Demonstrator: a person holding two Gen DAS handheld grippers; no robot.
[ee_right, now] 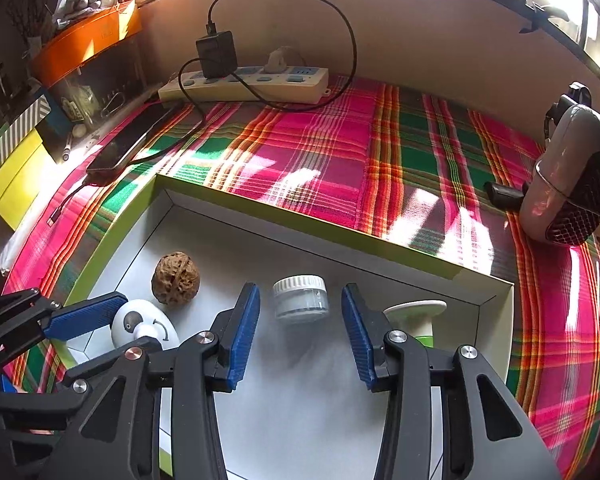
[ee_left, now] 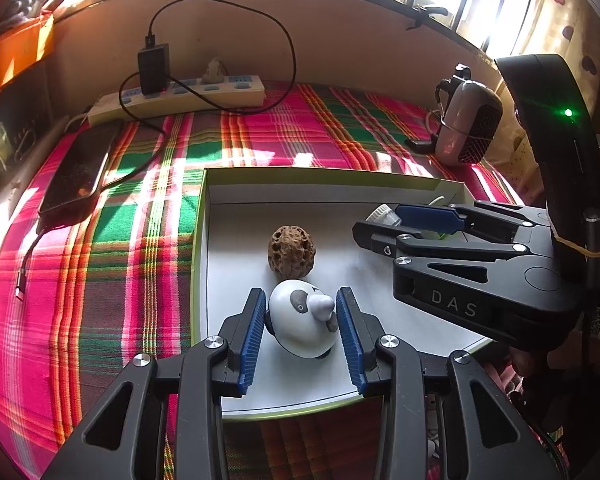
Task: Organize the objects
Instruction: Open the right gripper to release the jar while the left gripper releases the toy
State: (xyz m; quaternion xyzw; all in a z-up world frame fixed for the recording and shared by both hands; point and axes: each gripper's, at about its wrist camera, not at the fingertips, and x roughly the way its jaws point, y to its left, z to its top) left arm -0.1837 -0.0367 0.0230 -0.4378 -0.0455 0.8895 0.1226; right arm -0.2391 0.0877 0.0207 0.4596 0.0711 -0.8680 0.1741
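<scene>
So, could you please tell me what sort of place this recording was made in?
Probably a home, at a window-side table: a plaid tablecloth, a power strip with a charger plugged in, and a charging phone.

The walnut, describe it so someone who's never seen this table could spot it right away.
Find the shallow white tray on the plaid cloth. Toward its left side sits the walnut, just behind the white toy. It is the only brown, wrinkled, pitted thing there.
</scene>
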